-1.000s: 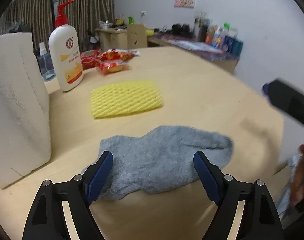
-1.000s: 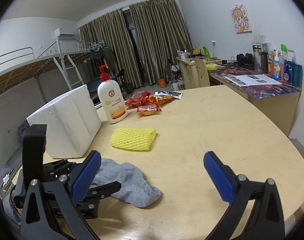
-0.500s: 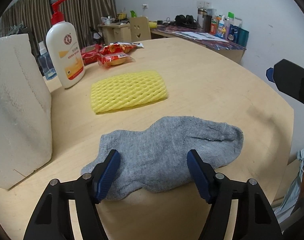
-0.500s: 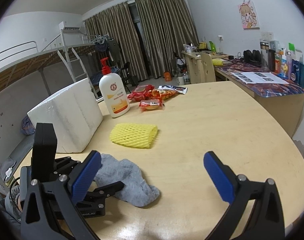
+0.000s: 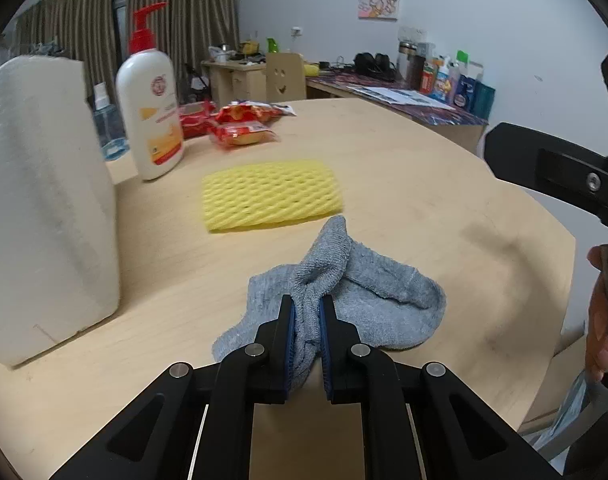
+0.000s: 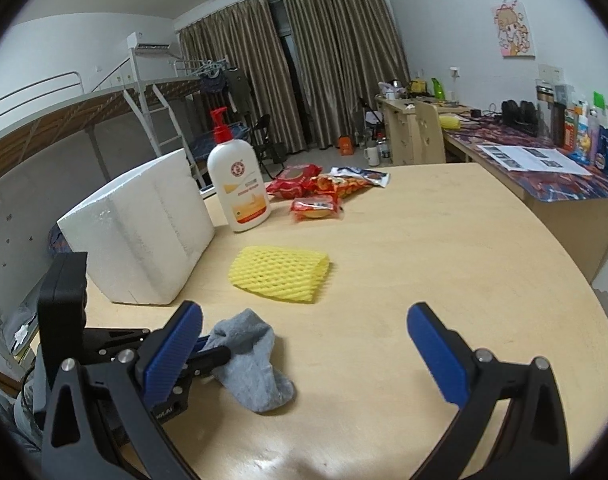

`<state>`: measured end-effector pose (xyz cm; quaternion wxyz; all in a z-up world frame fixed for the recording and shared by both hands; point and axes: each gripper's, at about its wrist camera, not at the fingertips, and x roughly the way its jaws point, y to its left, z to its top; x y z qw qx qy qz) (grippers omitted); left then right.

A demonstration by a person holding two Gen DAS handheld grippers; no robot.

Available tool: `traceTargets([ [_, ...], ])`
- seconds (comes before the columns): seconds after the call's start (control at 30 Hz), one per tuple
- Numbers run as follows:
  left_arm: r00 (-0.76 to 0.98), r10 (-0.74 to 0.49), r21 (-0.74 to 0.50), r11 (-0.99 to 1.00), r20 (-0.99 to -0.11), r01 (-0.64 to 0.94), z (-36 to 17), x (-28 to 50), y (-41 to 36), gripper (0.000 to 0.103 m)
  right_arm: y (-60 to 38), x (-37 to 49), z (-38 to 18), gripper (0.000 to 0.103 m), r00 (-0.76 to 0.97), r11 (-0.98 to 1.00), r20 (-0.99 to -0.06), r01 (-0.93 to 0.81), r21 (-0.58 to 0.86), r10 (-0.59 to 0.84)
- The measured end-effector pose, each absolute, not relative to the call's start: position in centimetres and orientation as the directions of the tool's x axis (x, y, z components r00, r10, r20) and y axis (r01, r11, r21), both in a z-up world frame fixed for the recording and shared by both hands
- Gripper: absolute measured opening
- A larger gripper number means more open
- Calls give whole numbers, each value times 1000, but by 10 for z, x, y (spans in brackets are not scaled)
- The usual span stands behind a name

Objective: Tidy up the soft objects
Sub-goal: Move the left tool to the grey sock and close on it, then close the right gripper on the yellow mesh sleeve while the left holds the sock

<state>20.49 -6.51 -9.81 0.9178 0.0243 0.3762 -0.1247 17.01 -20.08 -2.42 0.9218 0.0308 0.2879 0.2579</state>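
Note:
A grey sock (image 5: pixel 356 280) lies bunched on the round wooden table (image 5: pixel 444 184). My left gripper (image 5: pixel 307 306) is shut on the sock's middle, which is pinched up into a fold between its blue pads. In the right wrist view the sock (image 6: pixel 252 360) lies low at the left, with the left gripper (image 6: pixel 214 354) clamped on it. A yellow foam net sleeve (image 5: pixel 270 194) lies flat just beyond the sock; it also shows in the right wrist view (image 6: pixel 280 274). My right gripper (image 6: pixel 304 336) is open and empty, above the table to the right of the sock.
A white foam block (image 5: pixel 44 204) stands at the left. A lotion pump bottle (image 5: pixel 150 108) and red snack packets (image 5: pixel 240 124) sit behind the net. The table's edge (image 5: pixel 560 264) curves round at the right. Desks with clutter line the far wall.
My left gripper has closed on the grey sock and gathered its middle into a raised fold. The right gripper stays open and has hardly moved.

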Motion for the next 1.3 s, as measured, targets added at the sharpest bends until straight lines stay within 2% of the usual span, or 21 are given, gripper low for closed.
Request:
traceTargets([
  [0.43,731,-96,-32,994,-675,101,-95,184,-5,12,-147,202,-29,103,619,820,-574,-544,177,535],
  [0.73,745,-18,-22,1000,-667,5,-96,172,37,12,-109,237,-41,103,562,821,-653,-546,168,507],
  [0.97,758,-23,-46,999,-652,-10,-94,169,52,12,-86,259,-55,103,525,835,-723,-534,131,449],
  [1.3,753,-40,-66,998,-656,-4,-95,169,57,12,-78,275,-65,103,520,855,-758,-511,95,395],
])
